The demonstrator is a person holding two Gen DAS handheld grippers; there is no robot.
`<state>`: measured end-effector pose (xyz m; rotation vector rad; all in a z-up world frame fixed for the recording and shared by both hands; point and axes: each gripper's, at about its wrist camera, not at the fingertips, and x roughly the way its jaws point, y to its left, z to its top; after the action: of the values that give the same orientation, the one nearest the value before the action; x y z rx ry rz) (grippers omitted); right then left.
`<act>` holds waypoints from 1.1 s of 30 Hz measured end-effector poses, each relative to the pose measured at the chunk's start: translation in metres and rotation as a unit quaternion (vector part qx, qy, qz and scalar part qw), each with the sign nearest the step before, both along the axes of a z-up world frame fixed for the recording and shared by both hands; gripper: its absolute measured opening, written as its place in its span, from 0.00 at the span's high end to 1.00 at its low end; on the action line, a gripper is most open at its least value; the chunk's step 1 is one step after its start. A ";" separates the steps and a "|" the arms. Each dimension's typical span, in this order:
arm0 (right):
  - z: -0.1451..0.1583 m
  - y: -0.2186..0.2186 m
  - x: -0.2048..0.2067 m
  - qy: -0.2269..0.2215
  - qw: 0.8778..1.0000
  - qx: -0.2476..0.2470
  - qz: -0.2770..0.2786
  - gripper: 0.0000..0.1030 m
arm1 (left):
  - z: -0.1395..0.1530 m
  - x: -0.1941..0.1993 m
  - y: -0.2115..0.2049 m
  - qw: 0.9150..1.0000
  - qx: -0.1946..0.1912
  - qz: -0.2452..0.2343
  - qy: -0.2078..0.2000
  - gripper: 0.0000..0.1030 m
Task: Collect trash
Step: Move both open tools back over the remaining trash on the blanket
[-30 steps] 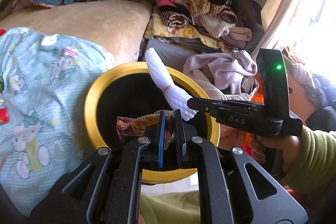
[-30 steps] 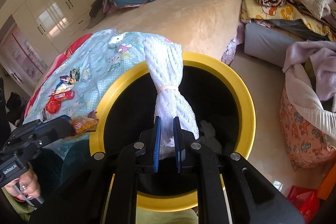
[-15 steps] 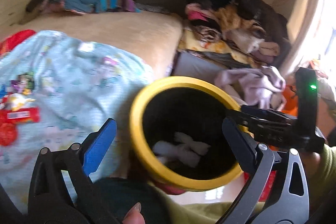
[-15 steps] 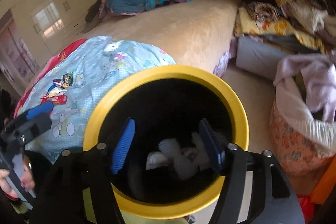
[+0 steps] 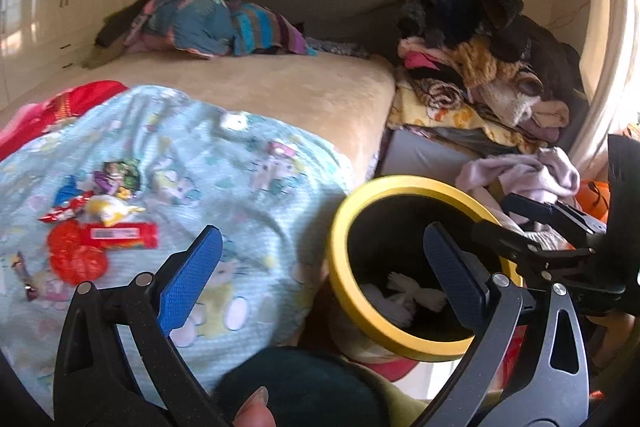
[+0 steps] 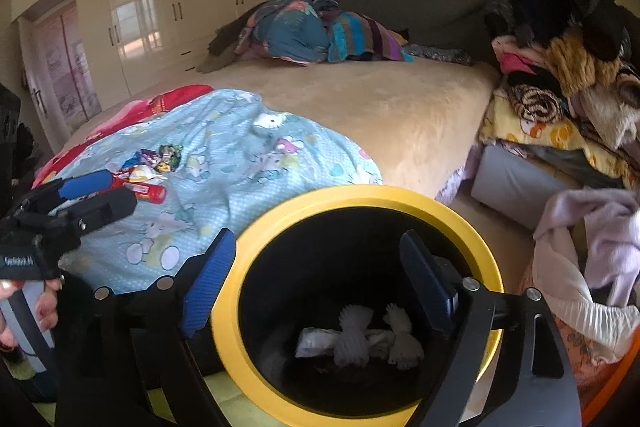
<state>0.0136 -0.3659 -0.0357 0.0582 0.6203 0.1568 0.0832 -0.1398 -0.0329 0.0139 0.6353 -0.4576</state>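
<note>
A black bin with a yellow rim [image 5: 352, 311] [image 6: 360, 193] stands beside the bed. White foam netting [image 6: 356, 337] [image 5: 412, 297] and a wrapper lie at its bottom. My left gripper [image 5: 320, 273] is open and empty, above the blanket's edge and the bin's left rim. My right gripper [image 6: 316, 281] is open and empty, directly above the bin's mouth. Several candy wrappers [image 5: 100, 215] [image 6: 152, 163] and a red wrapper [image 5: 120, 235] lie on the light blue cartoon blanket [image 5: 240, 195] [image 6: 224, 163], left of the bin.
The beige bed [image 5: 280, 87] carries a heap of bedding [image 5: 208, 19] at its head. A tall pile of clothes [image 5: 480, 67] [image 6: 560, 67] stands right of the bed. A bag with a lilac garment [image 6: 592, 247] sits right of the bin. Wardrobes [image 6: 160, 7] line the left wall.
Both grippers opened and dropped their loads into the bin: the left its candy wrapper, the right the white foam netting. The left view has swung left toward the blanket.
</note>
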 end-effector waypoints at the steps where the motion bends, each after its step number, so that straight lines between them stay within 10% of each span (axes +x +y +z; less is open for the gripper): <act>1: 0.001 0.004 0.000 -0.002 1.000 -0.001 0.004 0.20 | 0.002 0.000 0.006 1.000 -0.001 0.009 -0.004 0.10; 33: 0.027 0.137 0.044 -0.037 0.985 0.005 0.168 0.16 | 0.046 0.000 0.124 0.982 -0.024 0.176 -0.072 0.10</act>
<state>0.0580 -0.2292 -0.0090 -0.0432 0.5516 0.4876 0.0837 -0.0161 0.0127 -0.1089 0.4720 -0.1277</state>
